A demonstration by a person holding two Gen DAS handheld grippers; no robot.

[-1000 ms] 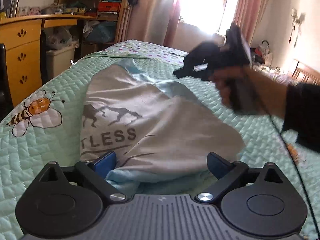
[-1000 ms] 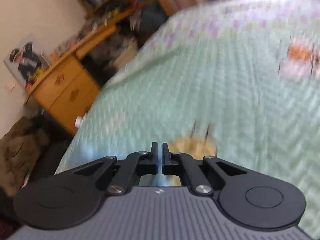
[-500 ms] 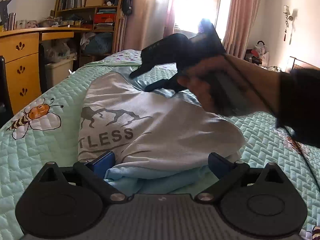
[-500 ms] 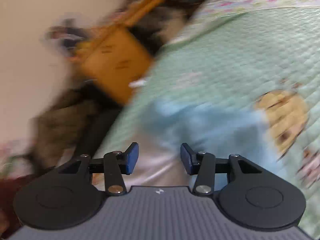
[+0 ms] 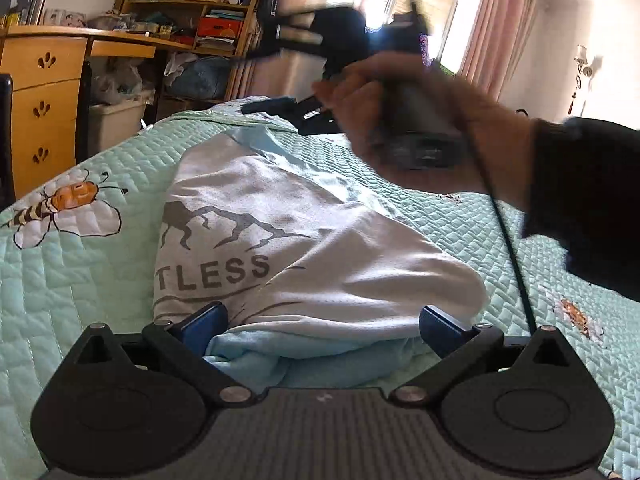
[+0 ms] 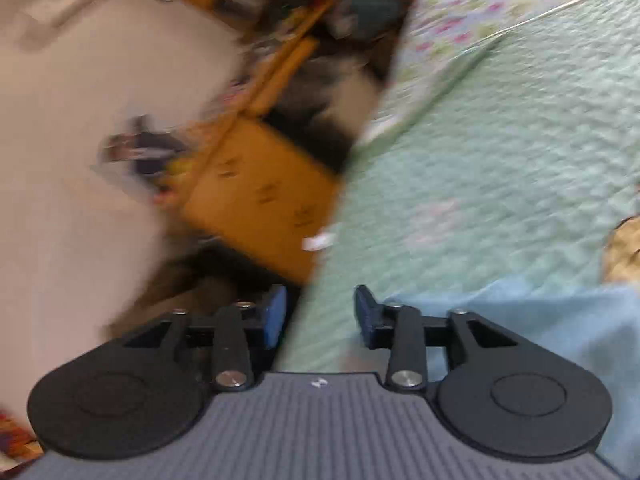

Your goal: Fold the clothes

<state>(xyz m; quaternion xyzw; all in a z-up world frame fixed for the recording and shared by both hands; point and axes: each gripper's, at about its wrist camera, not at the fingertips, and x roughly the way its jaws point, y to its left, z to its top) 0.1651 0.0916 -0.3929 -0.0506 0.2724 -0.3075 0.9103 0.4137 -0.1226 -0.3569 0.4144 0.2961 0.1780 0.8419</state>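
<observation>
The folded shirt lies on the bed, its near edge bunched between the wide-spread fingers of my left gripper. My right gripper, part open and empty, hangs above the shirt's far end.

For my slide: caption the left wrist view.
Open left tongs straddle a folded shirt on the bed; right tongs hover open above.

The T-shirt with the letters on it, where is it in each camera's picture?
Left wrist view: the T-shirt fills the middle, heaped on the green quilt.
Right wrist view: only its blue cloth shows, blurry, bottom right.
Shared landmark: the yellow drawer cabinet.
</observation>
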